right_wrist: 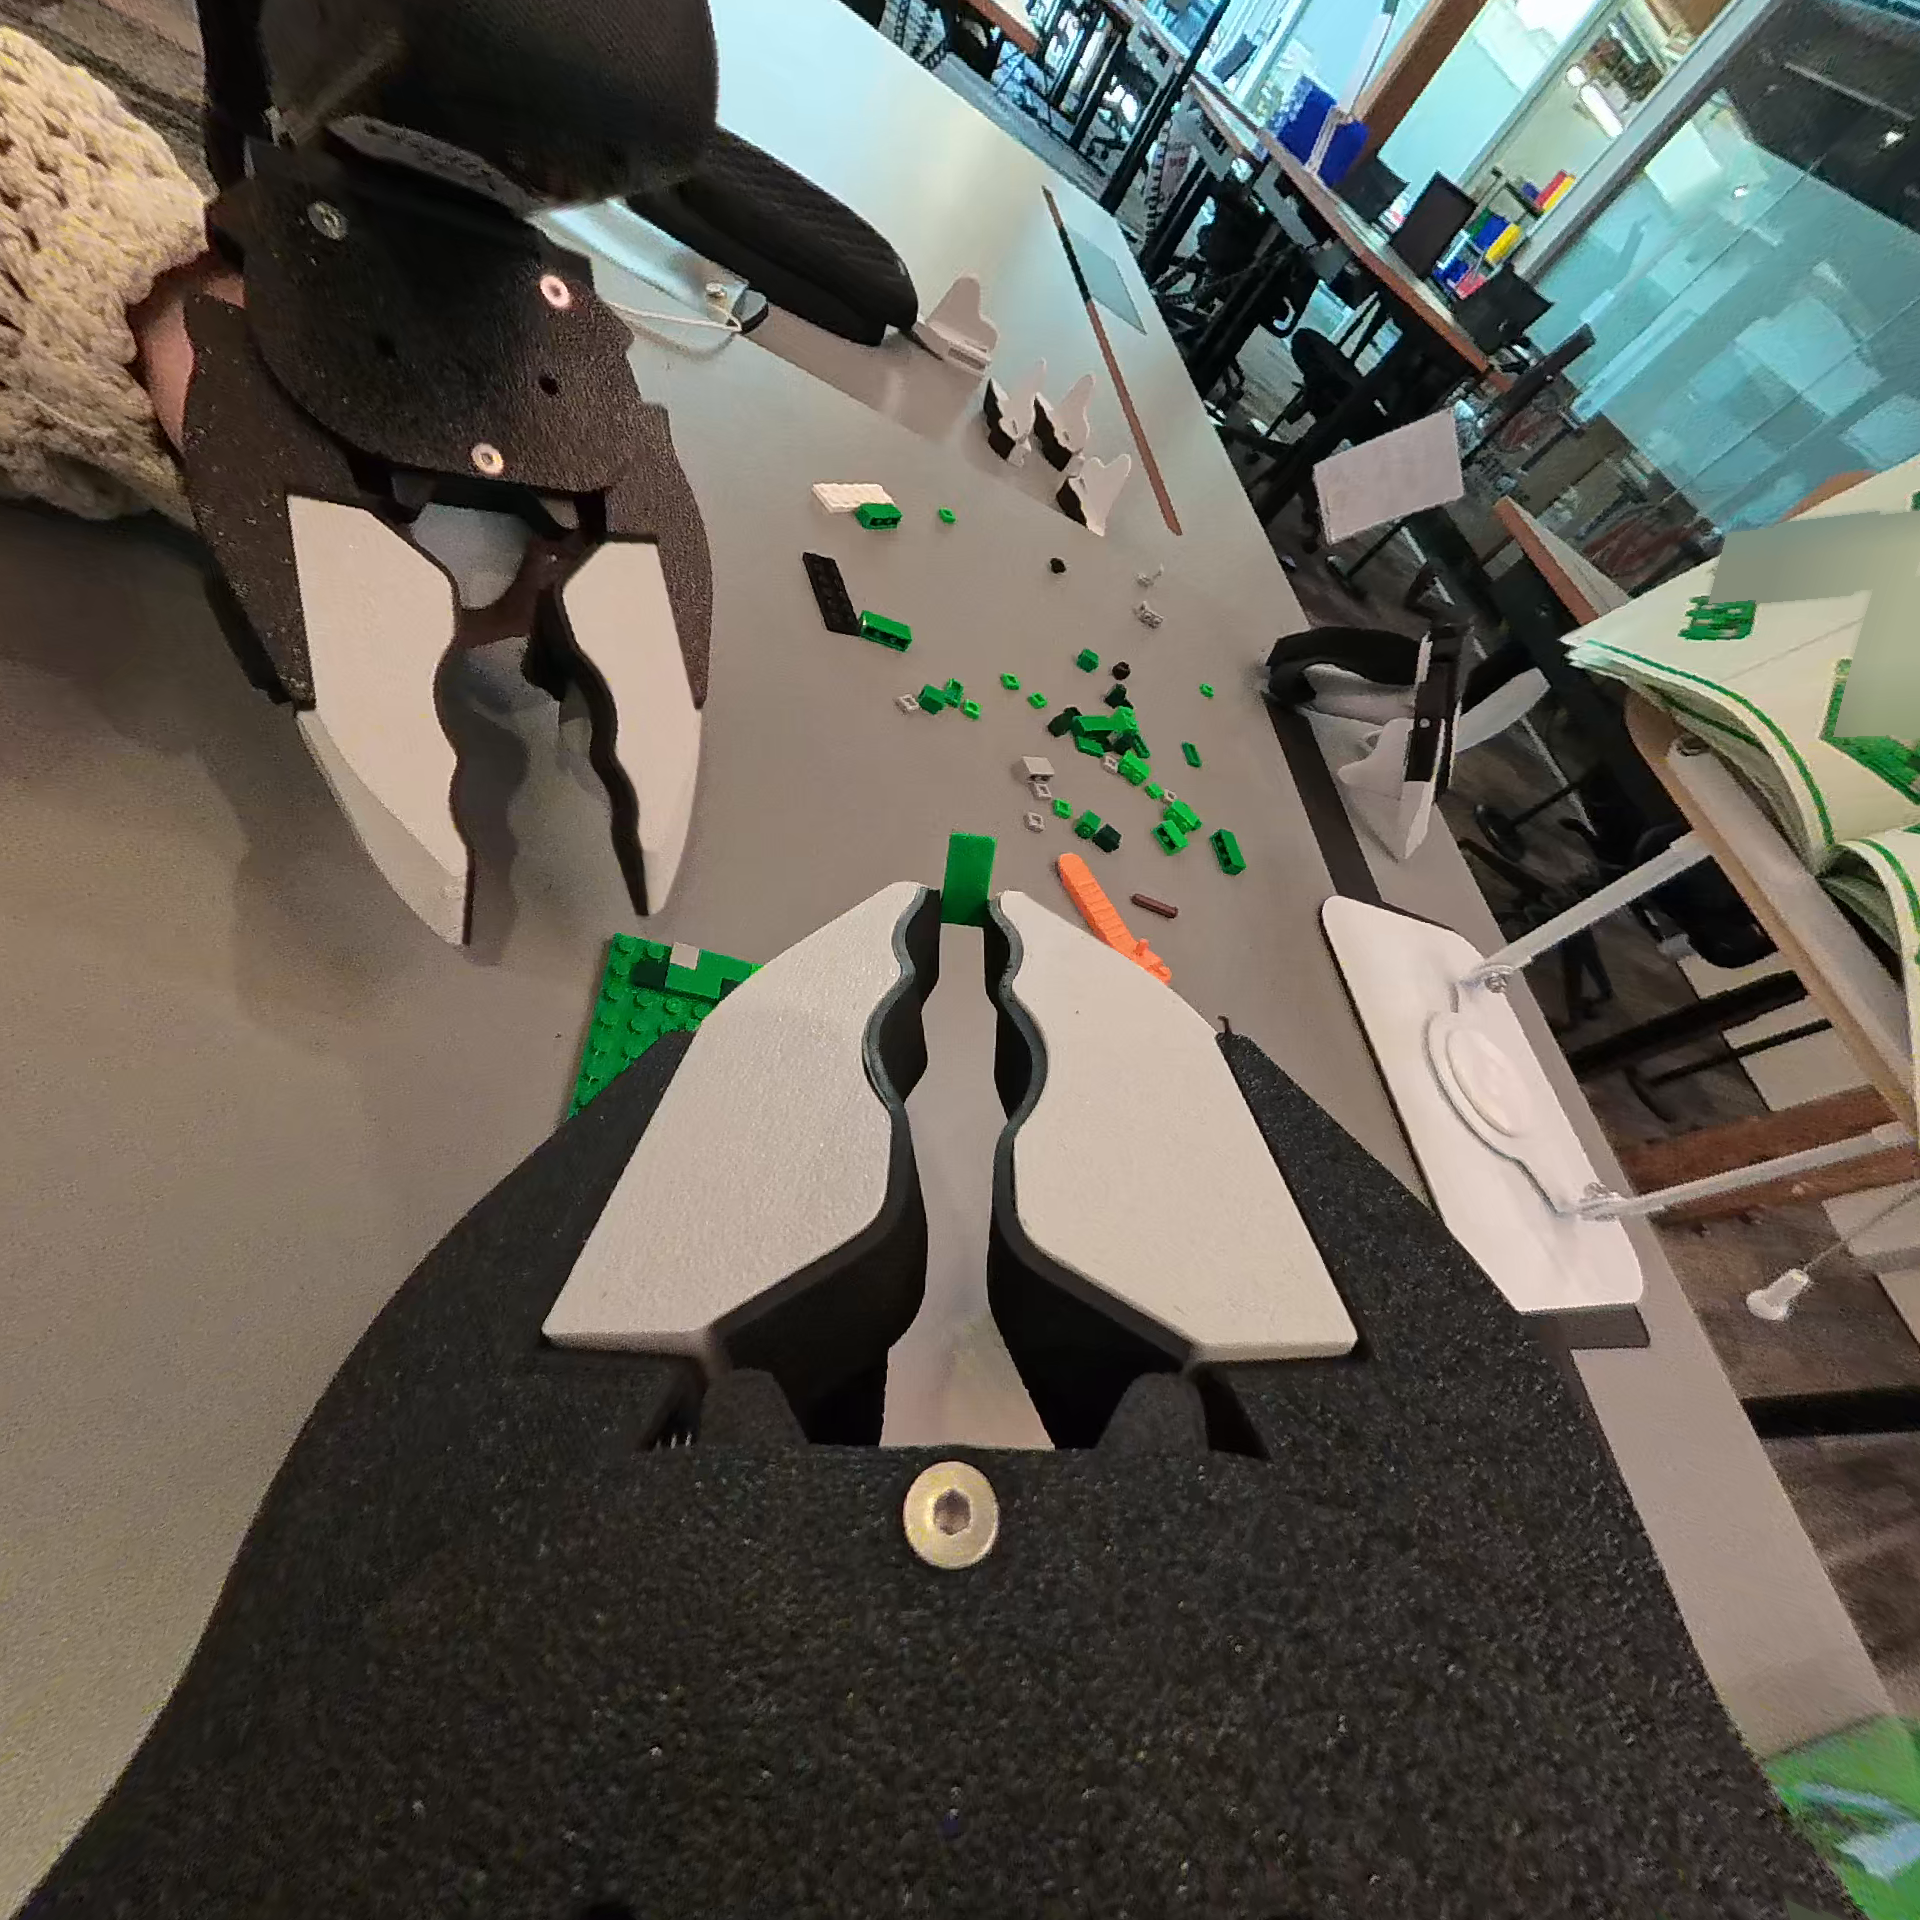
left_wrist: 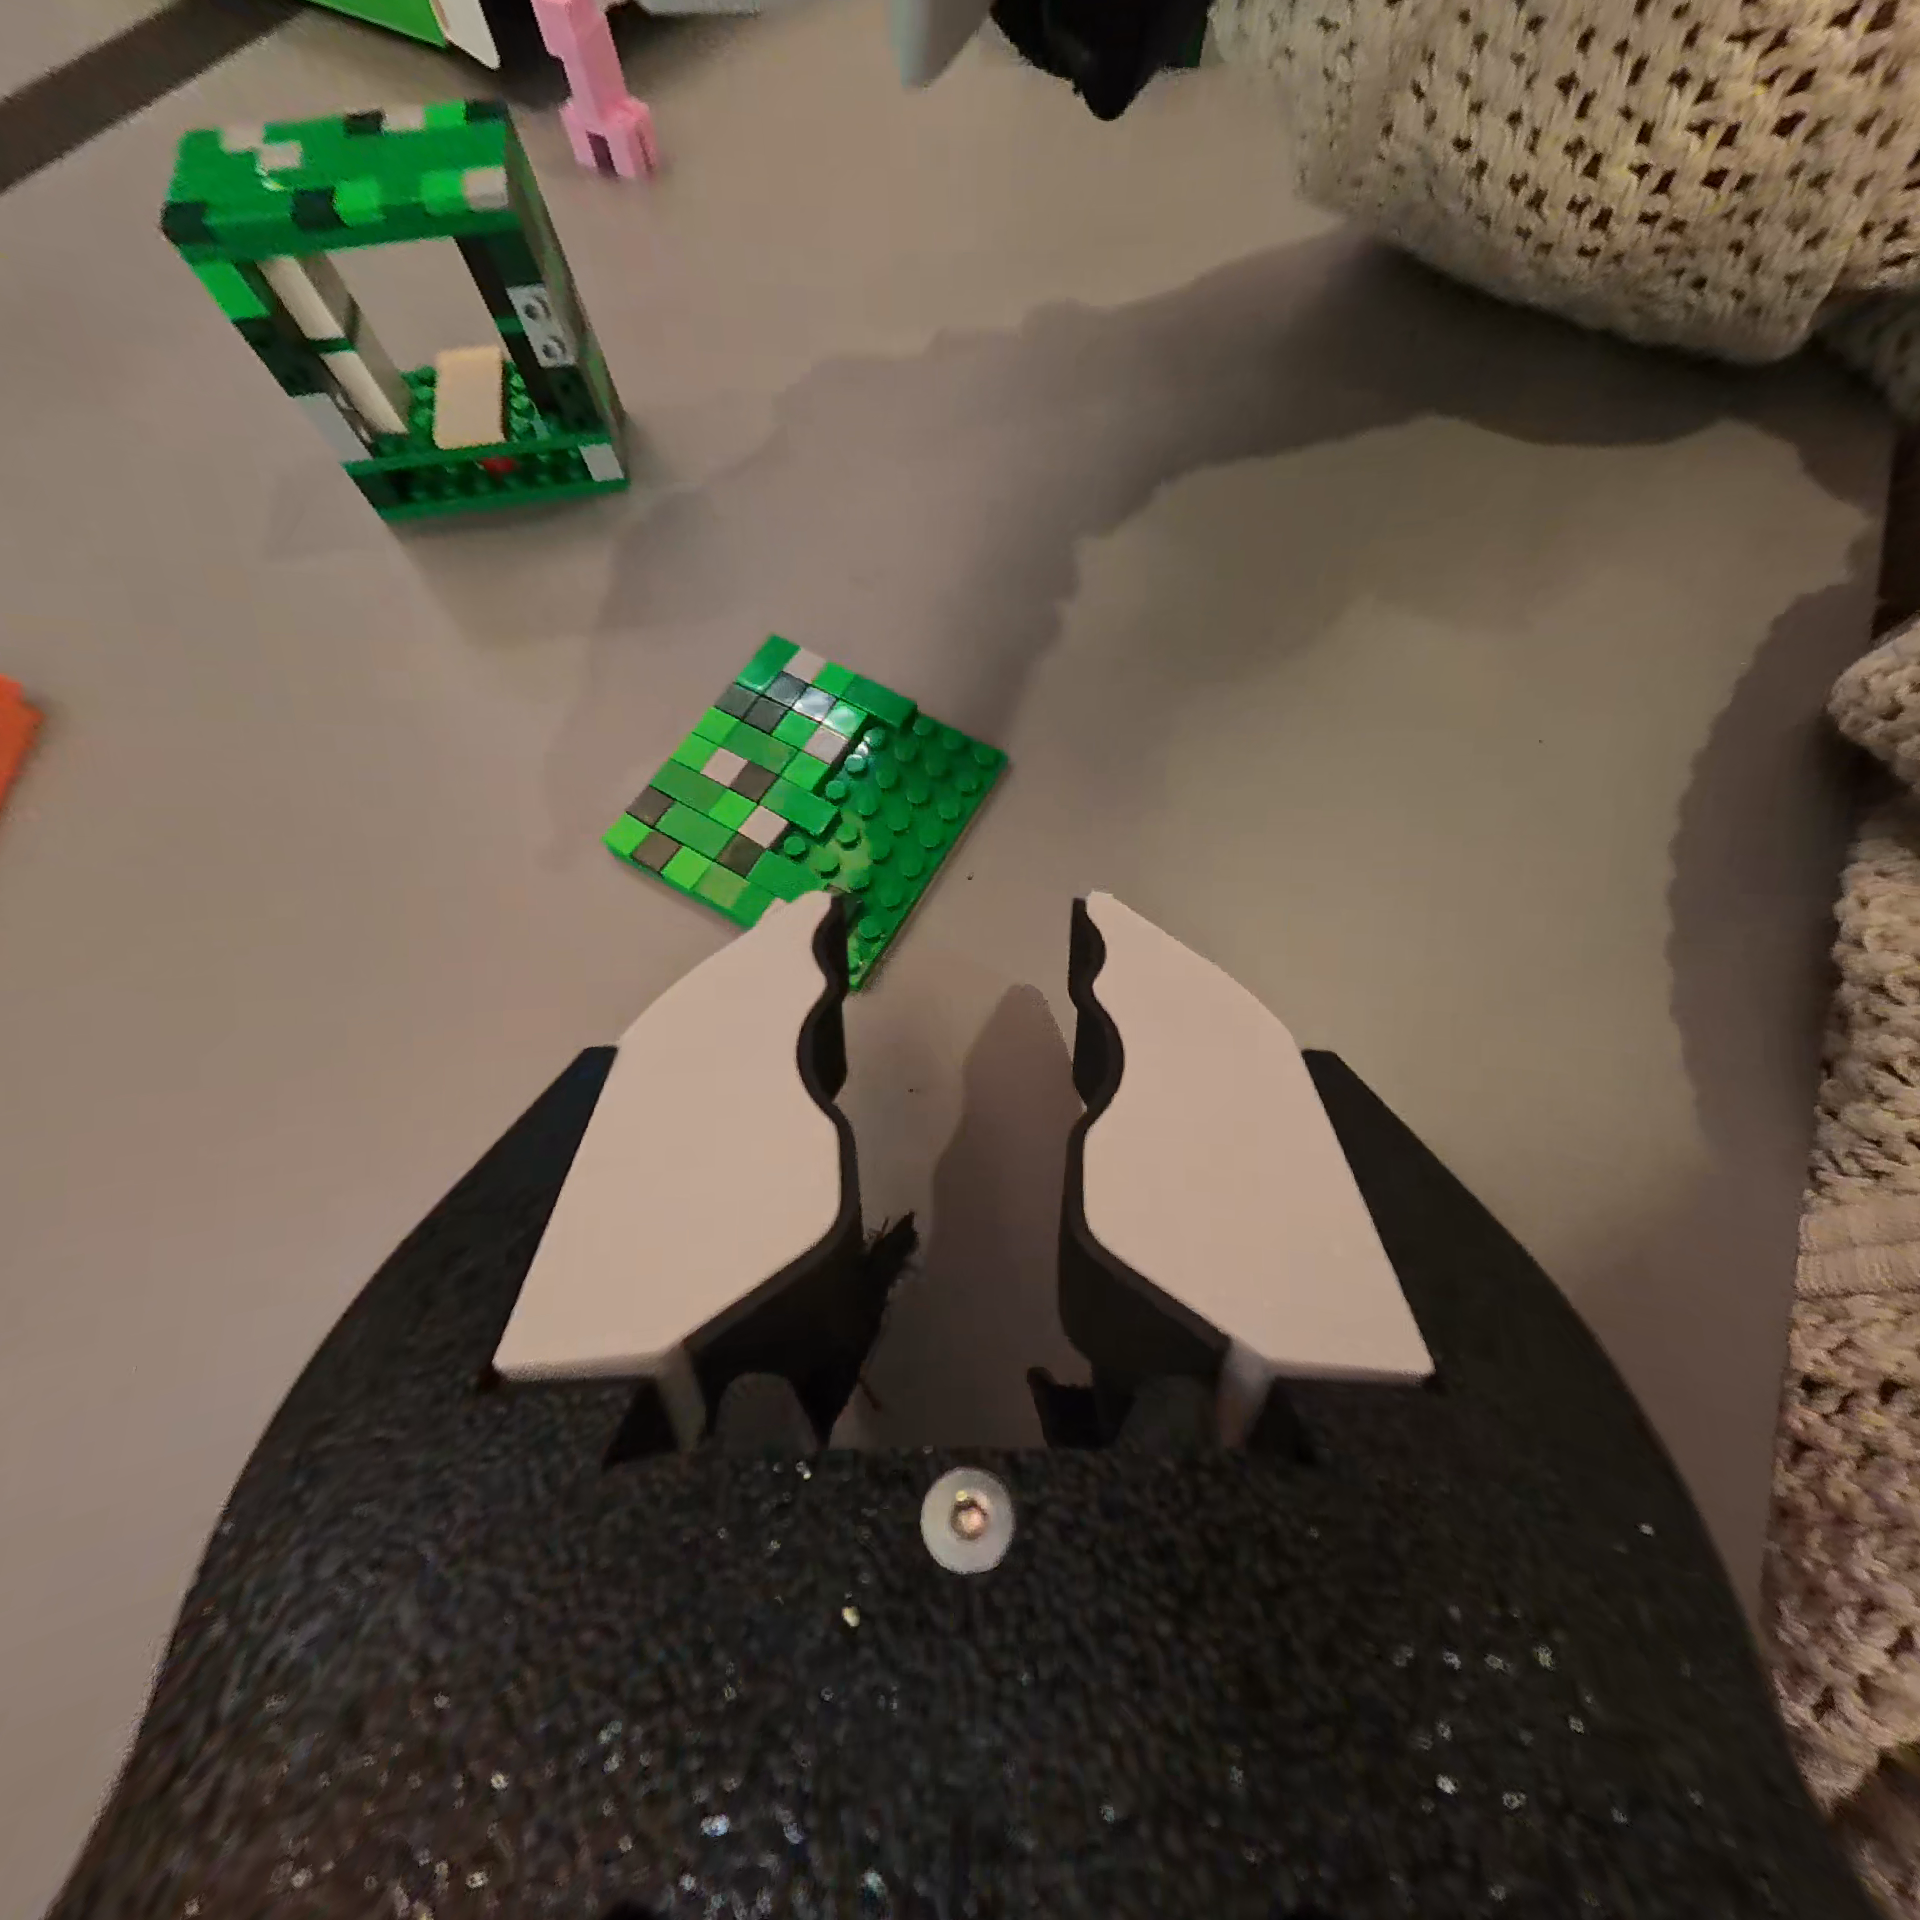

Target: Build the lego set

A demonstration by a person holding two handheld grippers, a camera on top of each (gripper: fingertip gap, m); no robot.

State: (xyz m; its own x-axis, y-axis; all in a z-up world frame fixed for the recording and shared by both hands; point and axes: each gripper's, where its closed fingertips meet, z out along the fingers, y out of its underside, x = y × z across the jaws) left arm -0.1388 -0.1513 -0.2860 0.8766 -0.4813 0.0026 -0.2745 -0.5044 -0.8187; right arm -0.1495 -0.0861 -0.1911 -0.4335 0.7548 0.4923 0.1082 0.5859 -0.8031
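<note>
A green baseplate (left_wrist: 914,821) lies flat on the grey table, its left part covered with green, grey and white tiles. My left gripper (left_wrist: 954,914) is open and empty, just above the plate's near corner. It also shows in the right wrist view (right_wrist: 556,914), hovering over the same plate (right_wrist: 634,997). My right gripper (right_wrist: 966,909) is shut on a small green tile (right_wrist: 968,878), held upright at the fingertips above the plate's edge. A green lego frame (left_wrist: 395,312) stands at the far left of the table.
Several loose green, grey and black bricks (right_wrist: 1112,748) are scattered beyond my right gripper. An orange brick separator (right_wrist: 1107,914) lies near them. A pink lego figure (left_wrist: 603,104) lies past the frame. An open instruction booklet (right_wrist: 1787,727) sits at right. A knitted sleeve (left_wrist: 1662,166) fills the right side. My hands' fingertips stand some 12 cm from each other.
</note>
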